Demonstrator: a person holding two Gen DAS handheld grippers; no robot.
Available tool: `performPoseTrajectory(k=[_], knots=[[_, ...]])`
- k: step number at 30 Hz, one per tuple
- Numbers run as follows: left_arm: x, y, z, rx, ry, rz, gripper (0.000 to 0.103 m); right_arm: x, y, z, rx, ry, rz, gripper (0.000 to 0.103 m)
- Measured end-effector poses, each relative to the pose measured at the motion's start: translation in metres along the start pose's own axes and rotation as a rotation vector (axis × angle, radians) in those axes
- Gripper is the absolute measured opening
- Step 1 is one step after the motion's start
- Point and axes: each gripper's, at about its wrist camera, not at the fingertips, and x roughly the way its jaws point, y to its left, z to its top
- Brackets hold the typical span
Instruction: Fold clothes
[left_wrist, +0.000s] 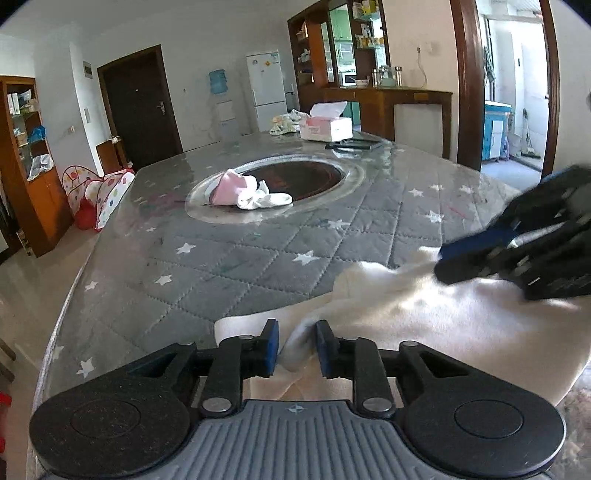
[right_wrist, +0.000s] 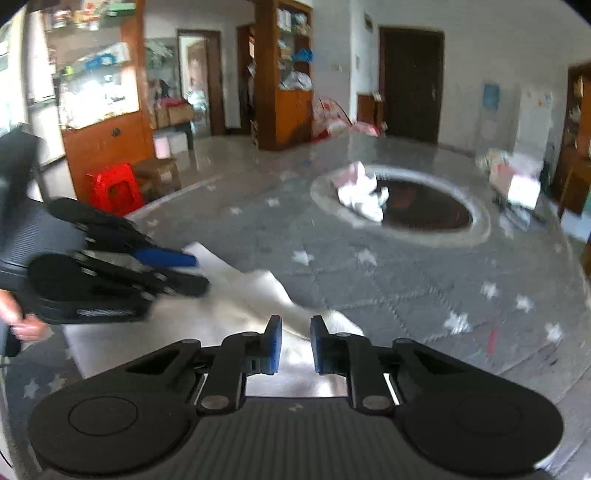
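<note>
Grey quilted matting (left_wrist: 236, 258) with white stars covers the big round table where we work, under a glossy clear sheet.

Our left gripper (left_wrist: 293, 345) hangs low over the near edge with its blue pads standing a little apart. A raised ridge of the white cloth (left_wrist: 424, 317) lies between them, and we cannot tell whether the pads touch it. In the right wrist view the right gripper (right_wrist: 296, 341) shows a similar narrow gap over the same cloth (right_wrist: 258, 291); whether it pinches any fabric we cannot tell. From the left camera the right gripper (left_wrist: 476, 254) appears at the right side, its tips resting at the far edge of the cloth. From the right camera the left gripper (right_wrist: 184, 271) sits at the left, with part of a hand (right_wrist: 18, 317) on its handle.

White cloth spreads rumpled across the near part of the table, between and under both tools.

Farther out, a pink and white bundle of clothes (left_wrist: 251, 192) lies on the rim of the dark round inset (left_wrist: 310, 177) at the table's middle. A tissue box (left_wrist: 325, 125) stands near the far edge. Beyond are a white fridge (left_wrist: 266, 88), a dark door (left_wrist: 136, 103), wooden shelving (left_wrist: 22, 147) and a red stool (right_wrist: 116, 188).
</note>
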Motion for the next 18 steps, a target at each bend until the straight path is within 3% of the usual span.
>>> performPoseTrajectory(k=[4, 10, 18], knots=[[-0.018, -0.001, 0.008, -0.032, -0.05, -0.043, 0.031, 0.011, -0.008, -0.005, 0.048, 0.01, 0.0, 0.015], [-0.009, -0.02, 0.02, -0.081, -0.046, -0.21, 0.024, 0.011, -0.008, -0.006, 0.045, 0.003, 0.002, 0.015], [0.029, -0.021, 0.016, -0.175, 0.026, -0.203, 0.022, 0.008, -0.011, -0.008, 0.057, -0.016, 0.011, 0.015]])
